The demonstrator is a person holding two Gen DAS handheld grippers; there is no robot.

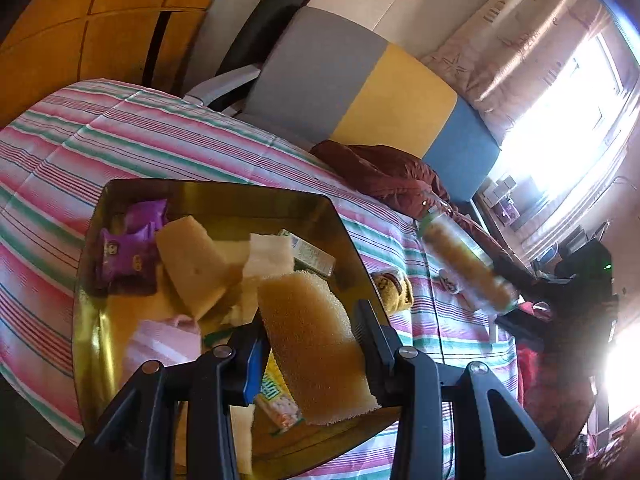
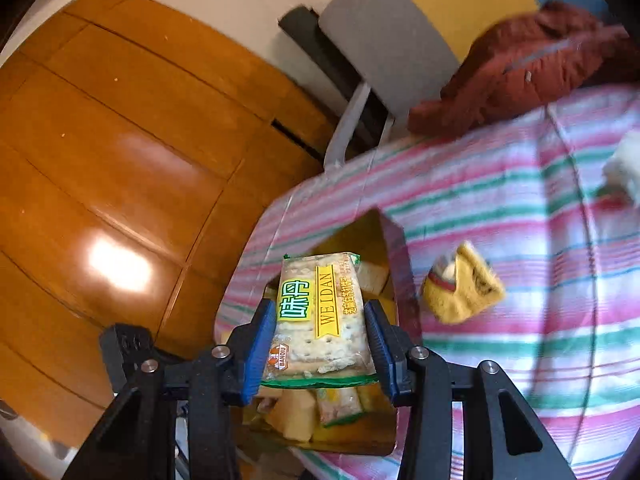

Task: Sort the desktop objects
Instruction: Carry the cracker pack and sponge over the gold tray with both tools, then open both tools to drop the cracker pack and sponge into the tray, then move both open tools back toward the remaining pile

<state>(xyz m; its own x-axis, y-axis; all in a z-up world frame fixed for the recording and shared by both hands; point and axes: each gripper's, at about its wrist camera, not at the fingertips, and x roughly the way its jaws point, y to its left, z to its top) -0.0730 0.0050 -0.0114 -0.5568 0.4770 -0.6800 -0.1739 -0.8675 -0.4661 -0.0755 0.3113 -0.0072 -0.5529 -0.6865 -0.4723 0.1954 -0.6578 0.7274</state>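
My left gripper (image 1: 312, 320) is shut on a tan sponge (image 1: 316, 344), held over a gold tray (image 1: 216, 189). In the tray lie purple snack packs (image 1: 128, 248), another tan sponge (image 1: 192, 256), a white cloth (image 1: 268, 256), a green box (image 1: 312, 254) and a cracker pack (image 1: 280, 408). My right gripper (image 2: 320, 312) is shut on a green-edged cracker pack (image 2: 320, 312) above the tray's (image 2: 396, 252) corner. In the left wrist view that same pack (image 1: 464, 264) shows blurred, right of the tray. A small yellow fabric item (image 2: 462, 292) lies on the striped cloth beside the tray.
A pink, green and white striped cloth (image 1: 120, 140) covers the surface under the tray. A red-brown jacket (image 2: 520, 64) lies at its far edge against a grey, yellow and blue chair back (image 1: 360, 80). Wooden floor (image 2: 120, 160) lies beyond the cloth's left edge. A white object (image 2: 624, 164) sits far right.
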